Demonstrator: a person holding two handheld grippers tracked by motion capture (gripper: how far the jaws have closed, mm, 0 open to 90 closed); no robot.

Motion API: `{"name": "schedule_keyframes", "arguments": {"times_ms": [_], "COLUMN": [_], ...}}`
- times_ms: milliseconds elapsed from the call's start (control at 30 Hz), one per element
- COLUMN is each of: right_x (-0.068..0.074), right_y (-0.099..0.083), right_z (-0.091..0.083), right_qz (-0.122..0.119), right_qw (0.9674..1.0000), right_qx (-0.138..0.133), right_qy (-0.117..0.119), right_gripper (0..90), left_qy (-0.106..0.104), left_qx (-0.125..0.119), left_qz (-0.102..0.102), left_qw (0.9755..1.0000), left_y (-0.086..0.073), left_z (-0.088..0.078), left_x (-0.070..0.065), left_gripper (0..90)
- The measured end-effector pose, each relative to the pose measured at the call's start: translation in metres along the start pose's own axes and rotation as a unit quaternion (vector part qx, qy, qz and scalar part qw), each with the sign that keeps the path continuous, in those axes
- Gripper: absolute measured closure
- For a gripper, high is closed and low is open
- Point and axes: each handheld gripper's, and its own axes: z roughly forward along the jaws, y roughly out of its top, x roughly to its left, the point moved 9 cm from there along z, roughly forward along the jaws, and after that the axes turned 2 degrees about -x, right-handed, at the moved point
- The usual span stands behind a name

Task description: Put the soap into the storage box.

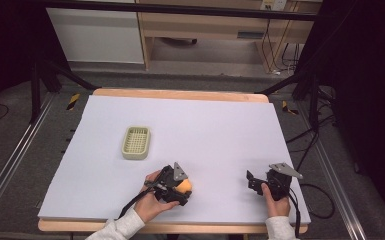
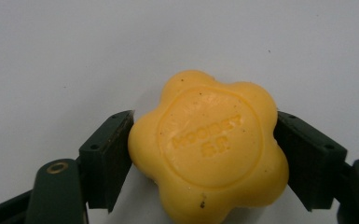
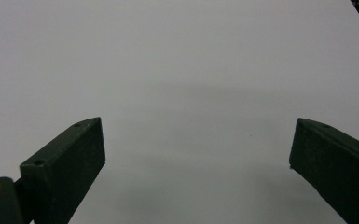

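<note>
Tabletop (image 1: 220,130) covered in pale lilac-white sheet. Far left of centre: small pale green plastic basket (image 1: 136,142) with slotted floor, standing apart from both hands. Near front edge, left gripper (image 1: 182,188) has its fingers (image 2: 107,158) pressed against both sides of a yellow flower-shaped soap bar (image 2: 210,149), embossed face up, resting on the sheet. Right gripper (image 1: 252,181) sits well apart to the right, fingers (image 3: 65,170) spread wide, holding nothing.

Embossed, unreadable lettering on soap (image 2: 208,149)
</note>
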Motion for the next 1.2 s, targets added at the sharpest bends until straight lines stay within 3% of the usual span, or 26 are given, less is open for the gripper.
{"name": "schedule_keyframes", "arguments": {"times_ms": [500,1200], "right_x": [0.0,0.0001], "right_y": [-0.0001,0.0001], "right_z": [0.0,-0.0001], "right_qz": [0.0,0.003], "right_qw": [1.0,1.0], "right_qx": [0.0,-0.001], "right_qy": [0.001,0.004], "right_gripper": [3.9,3.9], "left_qy": [0.004,0.007], "left_qx": [0.0,-0.003], "left_qz": [-0.007,-0.001], "left_qw": [1.0,1.0], "left_y": [-0.0004,0.001], "left_z": [0.0003,-0.0081], "left_x": [-0.0005,0.0021], "left_gripper": [25.9,26.3]}}
